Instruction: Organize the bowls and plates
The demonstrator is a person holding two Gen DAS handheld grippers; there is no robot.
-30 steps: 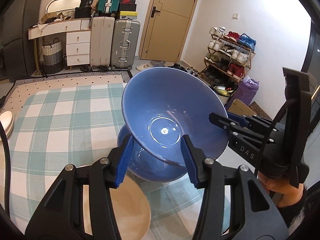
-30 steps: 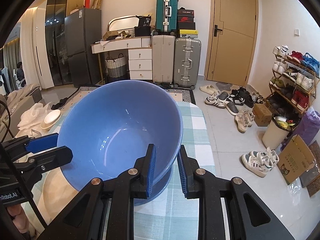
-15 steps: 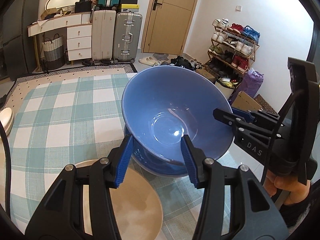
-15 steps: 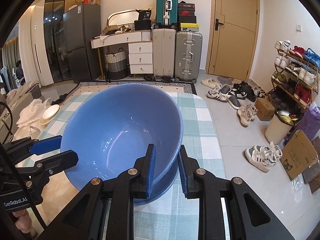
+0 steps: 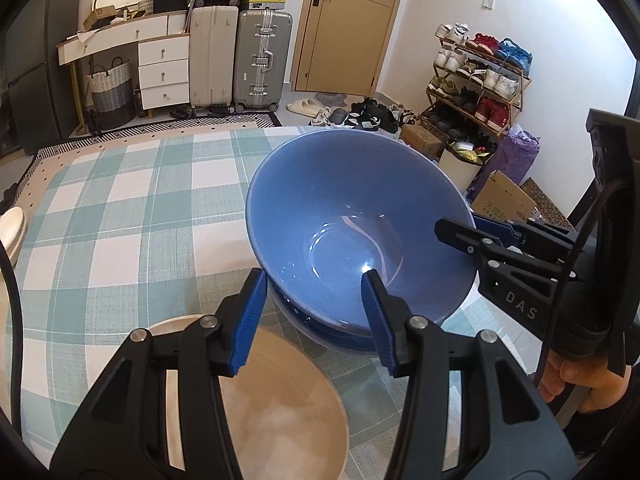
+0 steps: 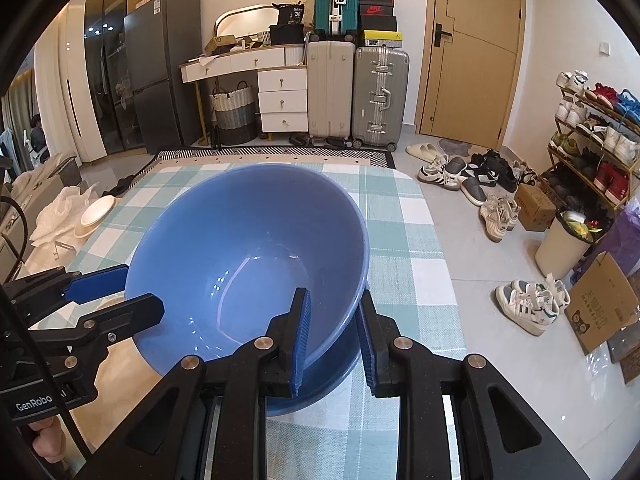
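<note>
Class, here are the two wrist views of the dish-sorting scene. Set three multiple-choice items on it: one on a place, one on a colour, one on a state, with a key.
1. Where does the tan plate lie?
A. on the checked tablecloth, beside the bowls
B. on the shoe rack
C. on the floor

2. What colour is the upper bowl?
A. white
B. blue
C. green

3. How does the right gripper stand?
A. far from any dish
B. shut on the plate
C. its fingers either side of the upper bowl's rim

Key:
1 A, the plate sits on the cloth next to the lower blue bowl.
2 B, both views show it blue.
3 C, one finger is inside the rim, one outside; whether they still press on it cannot be told.
</note>
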